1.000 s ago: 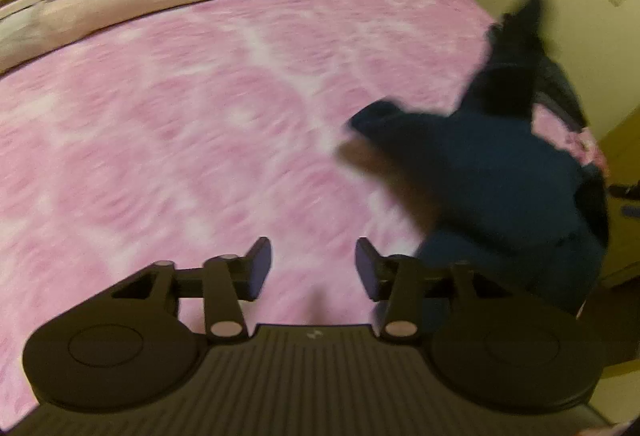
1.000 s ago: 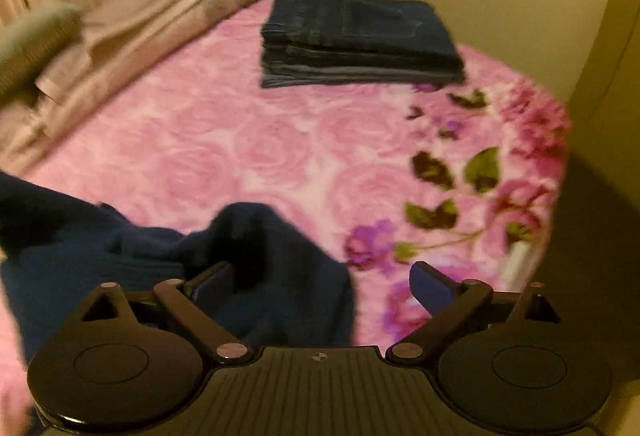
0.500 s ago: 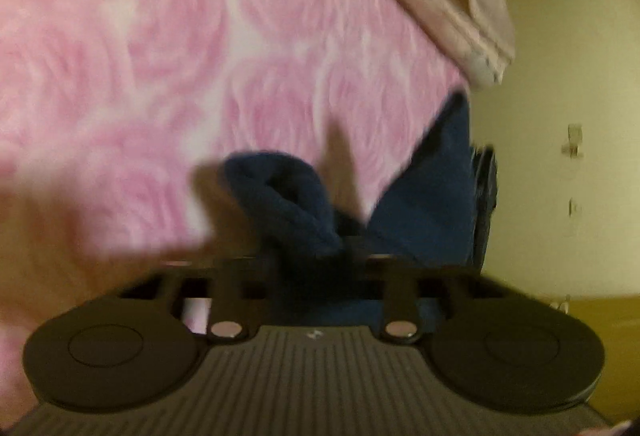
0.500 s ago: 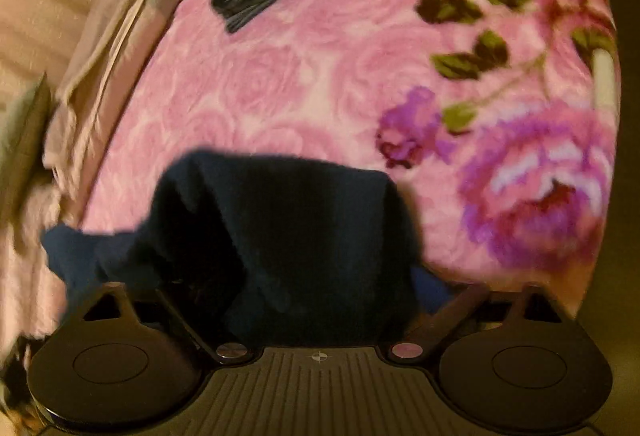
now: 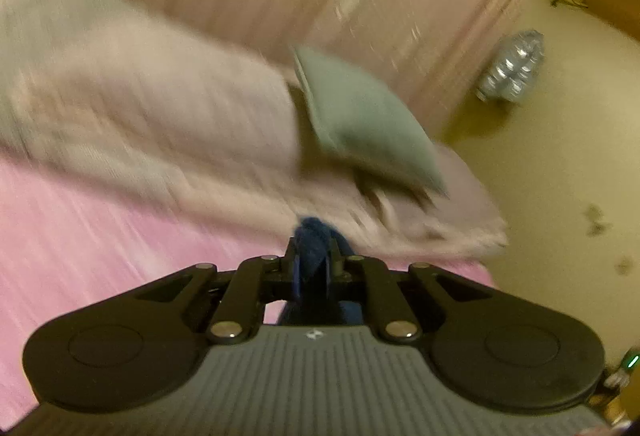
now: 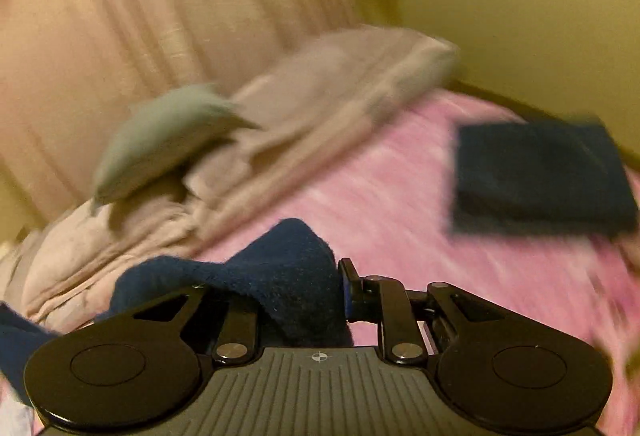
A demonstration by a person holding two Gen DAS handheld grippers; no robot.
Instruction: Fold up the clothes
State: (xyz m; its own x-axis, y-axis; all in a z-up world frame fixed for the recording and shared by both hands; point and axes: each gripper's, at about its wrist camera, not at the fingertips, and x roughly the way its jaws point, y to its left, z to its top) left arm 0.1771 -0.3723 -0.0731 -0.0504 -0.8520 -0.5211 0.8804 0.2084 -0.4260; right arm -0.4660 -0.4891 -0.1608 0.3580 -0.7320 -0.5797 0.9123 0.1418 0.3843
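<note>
Pink flowered bedding (image 6: 400, 187) covers the bed, and it is the landmark for the rest. Behind it hangs a beige curtain (image 6: 140, 15), and beside the curtain stands a yellowish wall (image 6: 520, 3). At the far edge of the pink bedding lies a heap of pale folded blankets (image 5: 132, 107), with a grey-green pillow (image 5: 360, 123) resting on top of the heap. On the pink bedding, near its far right corner in the right wrist view, lies a flat stack of folded dark clothes (image 6: 536, 175).

The left gripper (image 5: 312, 264) is raised above the pink bedding. Its jaws are closing, nearly together, and they pinch a thin fold of the dark blue garment (image 5: 310, 236) between the pads.

The right gripper (image 6: 288, 280) also hangs above the pink bedding. Its jaws are closing on a thick bunch of the same dark blue garment, which rises over the left finger and trails off to the left. Both views are blurred.
</note>
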